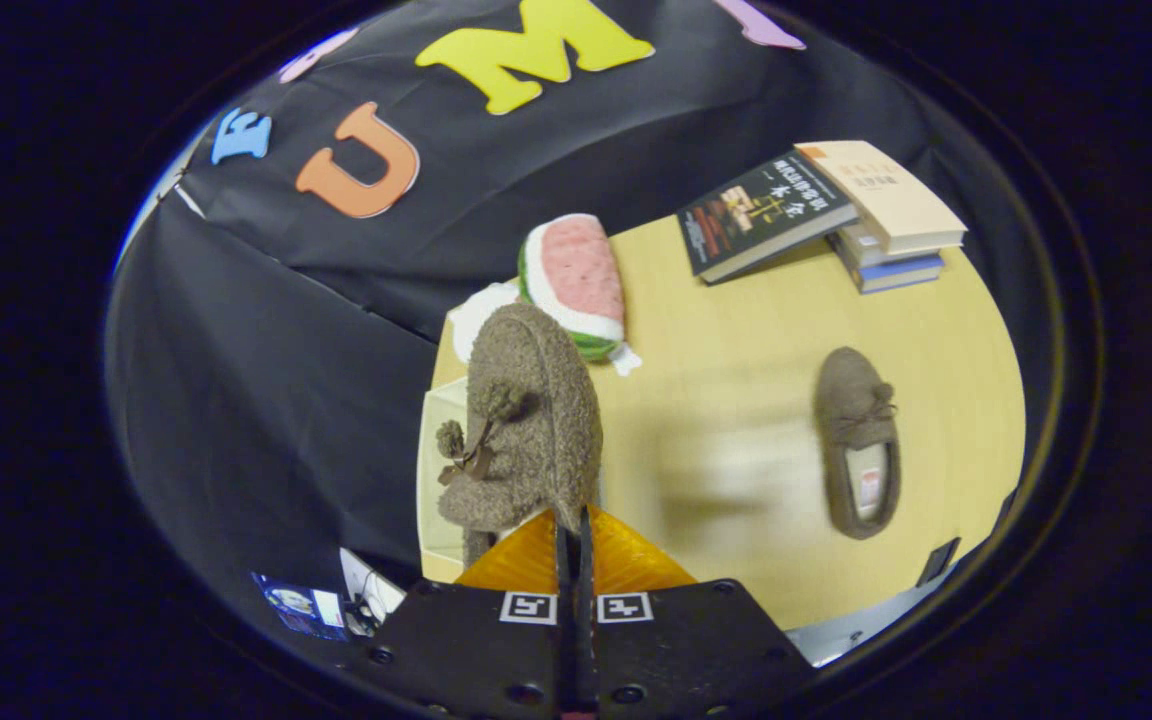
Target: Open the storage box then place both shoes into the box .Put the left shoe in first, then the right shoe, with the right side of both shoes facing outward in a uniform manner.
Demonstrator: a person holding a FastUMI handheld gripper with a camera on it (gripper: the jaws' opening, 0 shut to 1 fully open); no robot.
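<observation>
Right, the gripper (572,525) has its two fingers pressed close together, pinching the rim of a fuzzy brown shoe (526,420), so that shoe hangs straight ahead of the fingers with its toe pointing away and its little pom-pom bow (476,440) facing the dark wall side. Just beneath and behind the held shoe sits the pale storage box (436,470), its cream wall showing beside the shoe at the near corner of the wooden table (736,330); whether the shoe touches the box I cannot tell. Well apart on the open tabletop lies the second shoe (858,442), sole down, opening up, toe toward the far end, a light insole showing inside it. There is a smear of blur on the table between the two shoes. Beyond the held shoe a watermelon-slice plush (574,282) leans at the table's back edge against the black cloth. Farther along, a dark-covered book (764,212) rests tilted against a small stack of books (891,215) with a cream one on top.
</observation>
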